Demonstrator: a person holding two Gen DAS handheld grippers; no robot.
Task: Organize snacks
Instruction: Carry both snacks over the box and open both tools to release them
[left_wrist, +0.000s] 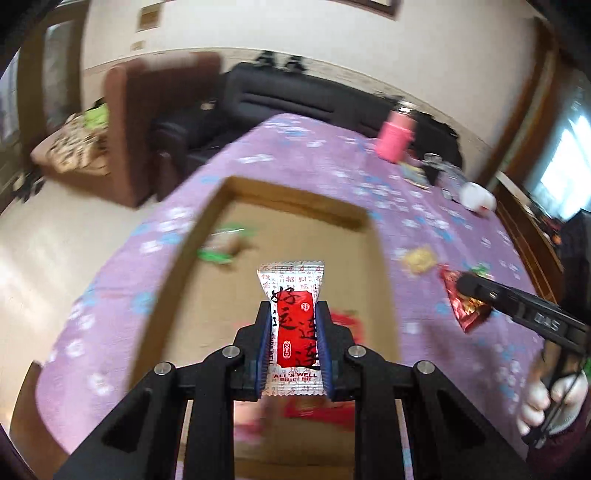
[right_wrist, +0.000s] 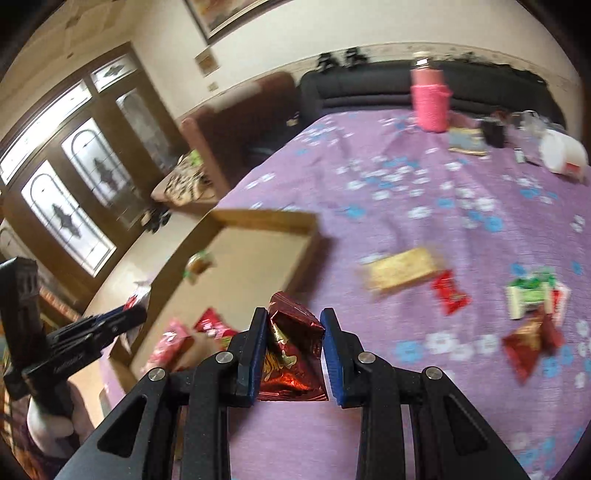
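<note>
My left gripper (left_wrist: 293, 308) is shut on a white-and-red candy packet (left_wrist: 291, 332) and holds it above an open cardboard box (left_wrist: 295, 192). My right gripper (right_wrist: 293, 314) is shut on a dark red foil snack (right_wrist: 291, 339) over the purple flowered tablecloth (right_wrist: 406, 184), just right of the box (right_wrist: 266, 218). A green-wrapped snack (left_wrist: 225, 243) and red and pink packets (right_wrist: 214, 325) lie inside the box. Loose on the cloth are a yellow packet (right_wrist: 400, 273), a small red packet (right_wrist: 448, 291), green-and-white packets (right_wrist: 532, 295) and another red foil snack (right_wrist: 528, 345).
A pink bottle (right_wrist: 430, 99), a white container (right_wrist: 563, 155) and small items stand at the table's far side. A black sofa (right_wrist: 369, 85) and a brown armchair (left_wrist: 147, 122) sit beyond the table. Gloved hands hold both gripper handles.
</note>
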